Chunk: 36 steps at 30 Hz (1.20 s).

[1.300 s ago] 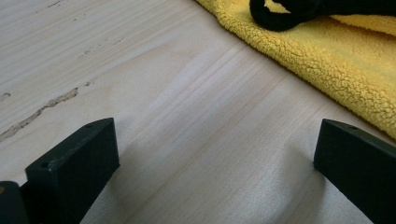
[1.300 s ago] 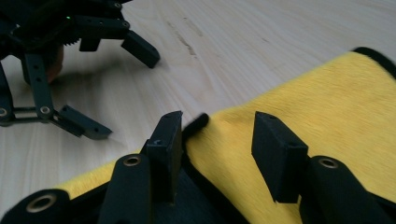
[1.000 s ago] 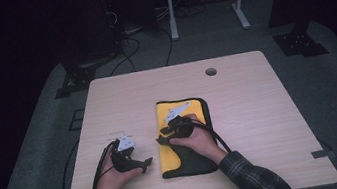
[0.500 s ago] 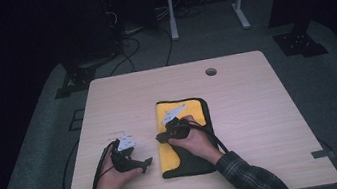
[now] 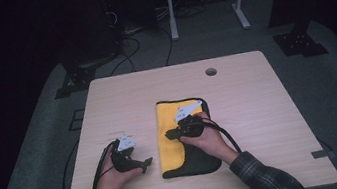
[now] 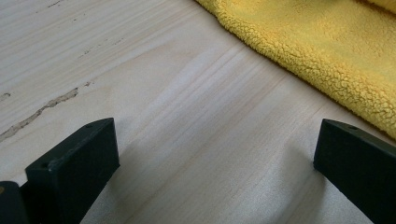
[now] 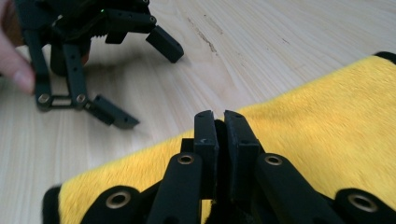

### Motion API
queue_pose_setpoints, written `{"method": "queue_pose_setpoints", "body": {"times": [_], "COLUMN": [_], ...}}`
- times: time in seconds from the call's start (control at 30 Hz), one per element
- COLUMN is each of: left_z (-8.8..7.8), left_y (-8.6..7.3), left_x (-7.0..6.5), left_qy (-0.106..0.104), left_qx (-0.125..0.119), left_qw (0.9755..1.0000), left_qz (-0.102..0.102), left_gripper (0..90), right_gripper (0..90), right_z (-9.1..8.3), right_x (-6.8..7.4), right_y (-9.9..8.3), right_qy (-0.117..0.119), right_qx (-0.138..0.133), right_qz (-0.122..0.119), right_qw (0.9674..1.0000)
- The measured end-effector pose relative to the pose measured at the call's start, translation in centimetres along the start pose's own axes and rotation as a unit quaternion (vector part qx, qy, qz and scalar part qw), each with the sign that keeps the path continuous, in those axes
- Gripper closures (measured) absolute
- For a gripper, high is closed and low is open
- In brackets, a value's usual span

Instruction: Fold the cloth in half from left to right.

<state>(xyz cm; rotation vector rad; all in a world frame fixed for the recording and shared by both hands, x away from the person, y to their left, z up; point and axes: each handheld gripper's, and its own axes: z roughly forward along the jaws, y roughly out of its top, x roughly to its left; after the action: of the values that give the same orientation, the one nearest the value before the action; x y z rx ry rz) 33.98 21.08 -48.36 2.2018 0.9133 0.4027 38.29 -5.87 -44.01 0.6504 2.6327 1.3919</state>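
The right gripper (image 7: 219, 122) has just been closing and is now pinched on the left edge of the yellow-and-black microfibre cloth (image 5: 178, 132), which lies under it at the table's (image 5: 260, 111) middle. To fold well, it should lift just clear and carry that edge across to its far side, keeping the grip firm. The left gripper (image 5: 142, 165) rests beside the cloth, jaws wide and holding nothing. Bare tabletop stretches beyond the right gripper, well short of the table's edges.

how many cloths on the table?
1: a folded yellow cloth with black edging, at table centre-front, under the right gripper. Any second layer beneath would be hidden.
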Motion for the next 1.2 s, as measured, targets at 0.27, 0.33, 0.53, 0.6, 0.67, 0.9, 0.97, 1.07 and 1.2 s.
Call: {"method": "queue_pose_setpoints", "body": {"times": [0.27,0.33,0.53,0.6,0.67,0.9,0.97,1.07,1.2], "left_z": [0.0,0.0,0.0,0.0,0.0,0.0,0.0,0.0,0.0], "left_y": [0.0,0.0,0.0,0.0,0.0,0.0,0.0,0.0,0.0], "left_x": [0.0,0.0,0.0,0.0,0.0,0.0,0.0,0.0,0.0], "left_qy": [0.000,0.000,0.000,0.000,0.000,0.000,0.000,0.000,0.000], "left_qx": [0.000,0.000,0.001,0.001,0.001,0.000,-0.001,0.000,-0.001], "left_qw": [1.0000,1.0000,1.0000,1.0000,1.0000,1.0000,1.0000,1.0000,1.0000], "left_qz": [-0.001,-0.001,0.000,0.000,0.000,-0.002,0.000,0.000,0.000], "left_gripper": [0.0,0.0,0.0,0.0,0.0,0.0,0.0,0.0,0.0], "right_gripper": [83.3,83.3,83.3,83.3,83.3,83.2,83.1,83.2,83.0], "right_z": [-3.7,-4.6,-7.2,-7.8,-8.5,-10.4,-10.7,-10.5,-9.6], "right_x": [0.3,0.4,1.2,1.6,2.0,3.2,3.6,3.9,4.6], "right_y": [-1.9,-2.5,-5.1,-5.7,-6.3,-8.2,-9.1,-10.0,-10.8], "right_qy": [-0.016,-0.018,-0.021,-0.021,-0.019,-0.016,-0.016,-0.011,-0.002], "right_qx": [0.001,0.000,0.009,0.012,0.013,0.018,0.028,0.040,0.065], "right_qz": [0.000,0.002,0.013,0.017,0.021,0.029,0.033,0.036,0.036], "right_qw": [0.9999,0.9998,0.9997,0.9996,0.9995,0.9993,0.9989,0.9985,0.9972]}}
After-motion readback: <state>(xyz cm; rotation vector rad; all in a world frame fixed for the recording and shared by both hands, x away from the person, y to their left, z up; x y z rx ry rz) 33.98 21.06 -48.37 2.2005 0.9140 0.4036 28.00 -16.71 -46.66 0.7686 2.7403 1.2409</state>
